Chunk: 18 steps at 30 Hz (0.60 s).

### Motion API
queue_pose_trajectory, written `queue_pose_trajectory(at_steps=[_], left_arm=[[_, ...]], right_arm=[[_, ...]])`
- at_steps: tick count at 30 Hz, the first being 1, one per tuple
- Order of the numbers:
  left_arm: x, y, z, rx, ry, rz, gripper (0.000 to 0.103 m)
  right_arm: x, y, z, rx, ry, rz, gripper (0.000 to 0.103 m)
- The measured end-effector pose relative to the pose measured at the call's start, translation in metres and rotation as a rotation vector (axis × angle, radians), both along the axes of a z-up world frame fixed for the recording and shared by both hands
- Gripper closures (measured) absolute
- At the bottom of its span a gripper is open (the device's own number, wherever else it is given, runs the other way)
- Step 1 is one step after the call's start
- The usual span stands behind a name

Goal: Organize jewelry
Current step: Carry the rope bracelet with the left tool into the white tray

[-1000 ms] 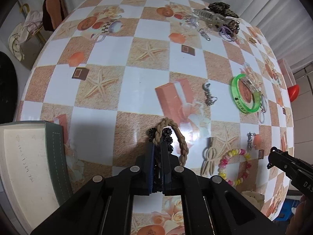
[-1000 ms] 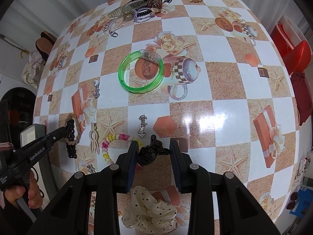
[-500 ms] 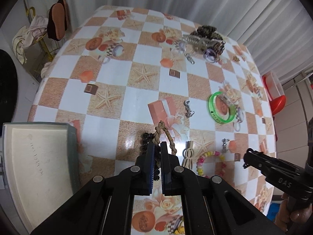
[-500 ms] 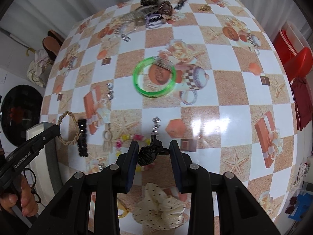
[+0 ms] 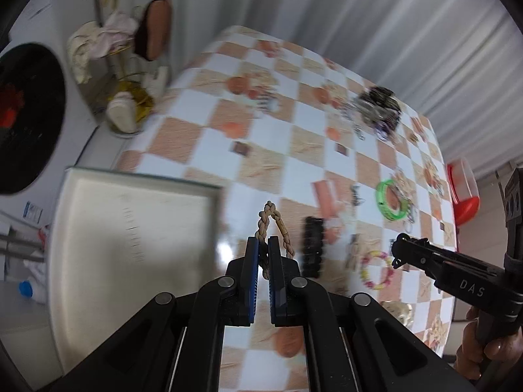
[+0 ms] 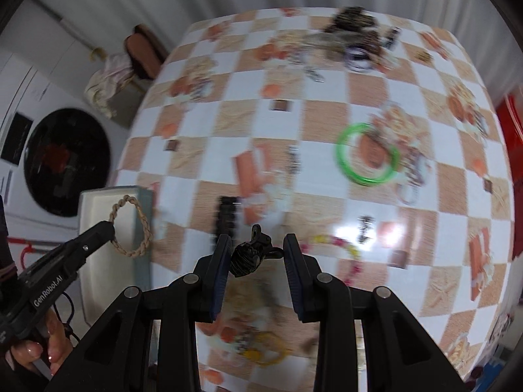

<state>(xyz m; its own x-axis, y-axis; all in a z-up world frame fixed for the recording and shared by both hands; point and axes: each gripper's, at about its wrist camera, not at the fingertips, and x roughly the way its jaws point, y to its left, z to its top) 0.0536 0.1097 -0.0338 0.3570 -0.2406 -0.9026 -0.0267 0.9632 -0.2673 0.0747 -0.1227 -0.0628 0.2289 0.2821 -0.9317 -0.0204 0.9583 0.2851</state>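
Two tongs hang above a glossy table [image 6: 327, 124] patterned in white and tan checks, backed by grey pleated curtains [image 5: 359, 16]. Left gripper [image 5: 264, 245], jaws nearly closed, pinches a tan braided rope bracelet [image 5: 273, 225] just right of a pale rectangular tray [image 5: 130, 245]. Right gripper [image 6: 256, 254], jaws partly apart, clamps a small black claw clip [image 6: 250, 254]. Beyond both lie a translucent green bangle [image 6: 366, 158] and a black beaded bracelet [image 6: 225, 219].

Braided bracelet [image 5: 273, 228] now lifted clear of the table [image 5: 202, 104], black clip [image 6: 250, 254] likewise, both nearer the tray [image 5: 130, 222].
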Motion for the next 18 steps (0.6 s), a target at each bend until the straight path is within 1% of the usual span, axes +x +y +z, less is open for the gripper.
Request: queue_pose_trajectory(at_steps=[5,10,16,18], left_arm=[[-0.012,0.048,-0.004,0.019,0.009,0.079,0.093],[-0.021,0.094,-0.019,0.042,0.028,0.16,0.093],[-0.015,0.126,-0.043,0.072,0.047,0.22,0.093],[-0.012,0.132,-0.052,0.088,0.054,0.231,0.093]], right_arm=[[0.009,0.059,0.002,0.02,-0.007,0.099,0.068],[0.017,0.116,-0.006,0.054,0.005,0.183,0.068],[0.028,0.179,-0.019,0.07,0.002,0.27,0.068],[0.032,0.192,-0.026,0.071,0.01,0.281,0.068]])
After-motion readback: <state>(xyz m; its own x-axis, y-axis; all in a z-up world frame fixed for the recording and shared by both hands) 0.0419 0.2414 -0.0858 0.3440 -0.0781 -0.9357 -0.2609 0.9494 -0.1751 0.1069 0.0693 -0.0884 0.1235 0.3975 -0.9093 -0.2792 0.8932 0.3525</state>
